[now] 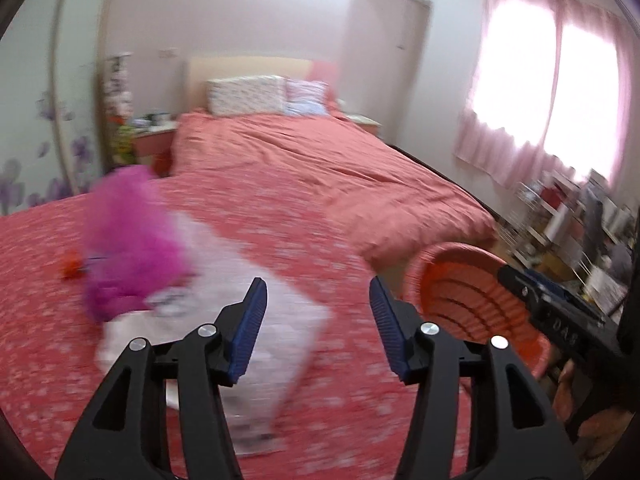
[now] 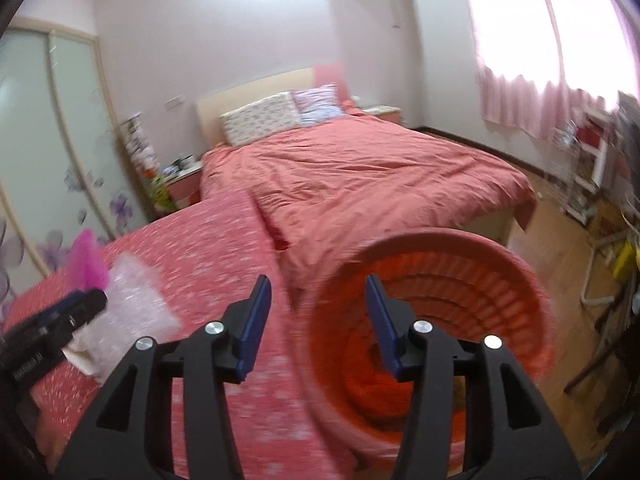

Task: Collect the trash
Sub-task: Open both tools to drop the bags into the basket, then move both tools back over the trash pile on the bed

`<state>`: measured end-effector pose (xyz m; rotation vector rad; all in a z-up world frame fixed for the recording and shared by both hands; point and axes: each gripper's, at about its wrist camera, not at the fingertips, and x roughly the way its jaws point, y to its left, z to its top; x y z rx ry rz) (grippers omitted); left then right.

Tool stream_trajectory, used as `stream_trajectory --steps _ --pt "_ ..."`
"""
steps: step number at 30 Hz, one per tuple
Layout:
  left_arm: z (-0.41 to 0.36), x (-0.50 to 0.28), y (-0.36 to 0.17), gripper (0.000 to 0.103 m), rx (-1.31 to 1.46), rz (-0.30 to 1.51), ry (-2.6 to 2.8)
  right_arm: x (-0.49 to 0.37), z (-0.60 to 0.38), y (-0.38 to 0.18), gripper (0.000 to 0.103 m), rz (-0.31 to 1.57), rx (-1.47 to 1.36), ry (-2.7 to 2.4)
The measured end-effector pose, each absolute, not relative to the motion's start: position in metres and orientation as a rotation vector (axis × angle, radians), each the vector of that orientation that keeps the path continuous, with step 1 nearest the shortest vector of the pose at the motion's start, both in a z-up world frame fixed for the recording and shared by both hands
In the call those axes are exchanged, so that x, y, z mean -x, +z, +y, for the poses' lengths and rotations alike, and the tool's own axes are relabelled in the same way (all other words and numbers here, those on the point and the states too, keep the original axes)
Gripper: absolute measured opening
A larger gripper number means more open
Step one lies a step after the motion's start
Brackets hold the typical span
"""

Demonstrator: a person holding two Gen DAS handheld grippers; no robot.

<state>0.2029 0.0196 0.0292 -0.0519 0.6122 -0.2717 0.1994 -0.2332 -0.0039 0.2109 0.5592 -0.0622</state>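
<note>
Left gripper angled down over the patterned red cover, jaws apart, nothing between the blue pads. Right gripper same downward tilt, jaws released and empty, aimed at the near rim of the red basket.

Trash: magenta mesh wad sits ahead-left of the left gripper, on a clear bubble-wrap sheet that runs under and between its fingers. Whether the fingers touch the sheet cannot be told. A small orange scrap lies further left on the cover. The basket is just right of the left gripper, off the edge of the cover; something orange-red lies in its bottom, shape unclear.

In the left view the right gripper body crosses in front of the basket at far right. In the right view the left gripper body covers part of the bubble wrap at lower left.

Beyond: bed with salmon duvet, pillows, nightstand, pink curtains, cluttered shelves.

Heavy motion blur on the trash and basket; the window is blown out.
</note>
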Motion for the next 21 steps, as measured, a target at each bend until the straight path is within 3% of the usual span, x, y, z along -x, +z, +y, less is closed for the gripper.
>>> stream_trajectory --steps 11,21 --pt "0.134 -0.184 0.021 0.057 0.133 0.585 -0.010 -0.237 -0.110 -0.014 0.060 0.618 -0.130 0.165" --pt "0.171 -0.174 -0.003 0.057 0.205 0.635 0.048 -0.250 -0.057 -0.035 0.065 0.686 -0.059 0.224"
